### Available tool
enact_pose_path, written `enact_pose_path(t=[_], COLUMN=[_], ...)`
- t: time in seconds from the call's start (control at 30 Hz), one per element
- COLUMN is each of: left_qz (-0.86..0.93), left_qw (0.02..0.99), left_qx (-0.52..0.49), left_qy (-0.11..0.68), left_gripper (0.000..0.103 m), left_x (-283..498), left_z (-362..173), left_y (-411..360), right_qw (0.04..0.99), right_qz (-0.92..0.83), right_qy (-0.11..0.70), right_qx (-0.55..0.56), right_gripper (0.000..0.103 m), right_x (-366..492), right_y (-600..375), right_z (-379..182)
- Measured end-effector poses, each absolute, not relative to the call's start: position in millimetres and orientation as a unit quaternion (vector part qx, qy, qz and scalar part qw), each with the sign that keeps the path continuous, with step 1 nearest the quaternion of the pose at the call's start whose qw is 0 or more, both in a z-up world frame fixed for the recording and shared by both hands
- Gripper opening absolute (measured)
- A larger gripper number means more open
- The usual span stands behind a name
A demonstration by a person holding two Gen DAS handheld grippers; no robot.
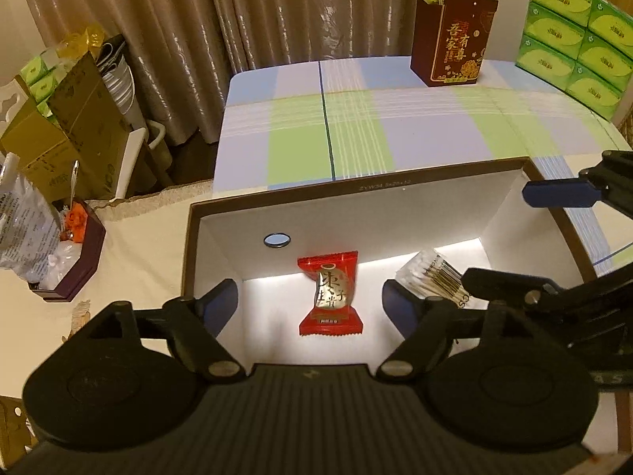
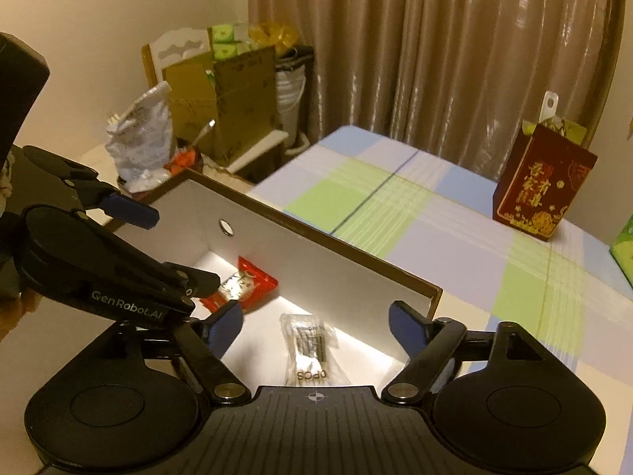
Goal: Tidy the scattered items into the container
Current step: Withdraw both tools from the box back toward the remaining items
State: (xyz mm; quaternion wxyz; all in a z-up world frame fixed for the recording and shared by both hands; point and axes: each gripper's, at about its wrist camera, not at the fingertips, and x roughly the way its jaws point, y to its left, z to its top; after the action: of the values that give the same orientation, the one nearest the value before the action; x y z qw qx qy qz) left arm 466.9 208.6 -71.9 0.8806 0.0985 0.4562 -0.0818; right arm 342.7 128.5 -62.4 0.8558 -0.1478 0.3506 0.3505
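An open box with a brown rim (image 1: pixel 356 186) and white walls (image 2: pixel 316 273) stands on the table. On its floor lie a red snack packet (image 1: pixel 330 293) (image 2: pixel 253 281) and a clear bag of cotton swabs (image 1: pixel 427 273) (image 2: pixel 310 342). My left gripper (image 1: pixel 310 303) (image 2: pixel 178 245) hangs open above the red packet, its pads clear of it. My right gripper (image 2: pixel 314 316) (image 1: pixel 498 235) hangs open over the swab bag at the box's right end, touching nothing.
A dark red gift box (image 1: pixel 451 39) (image 2: pixel 542 186) stands far back on the checked tablecloth (image 1: pixel 395 126). Green tissue packs (image 1: pixel 573 39) are stacked at the far right. A dark tray of wrappers (image 1: pixel 75 253) and cardboard boxes (image 1: pixel 59 126) crowd the left.
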Motion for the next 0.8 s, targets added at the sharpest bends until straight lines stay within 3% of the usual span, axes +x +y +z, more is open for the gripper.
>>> enact_pose_path(t=[0.27,0.5,0.8], left_qz=[-0.062,-0.040,0.004], left_qw=[0.891,0.899,0.903], left_qx=[0.096,0.086,0.052], left_qy=[0.440,0.428,0.427], left_gripper=[0.097,0.100,0.102], left_x=[436,401,343], left_z=[-47,-21,3], left_y=[209,208,206], right_qw=[0.860,0.861,0.857], right_qz=[0.366,0.387,0.396], right_qy=[0.325,0.305,0.307], right_qx=[-0.142,-0.126,-0.120], right_gripper=[0.092,0.101,0.101], right_x=[316,289,252], right_y=[113,91,56], right_z=[-43,-20,-2])
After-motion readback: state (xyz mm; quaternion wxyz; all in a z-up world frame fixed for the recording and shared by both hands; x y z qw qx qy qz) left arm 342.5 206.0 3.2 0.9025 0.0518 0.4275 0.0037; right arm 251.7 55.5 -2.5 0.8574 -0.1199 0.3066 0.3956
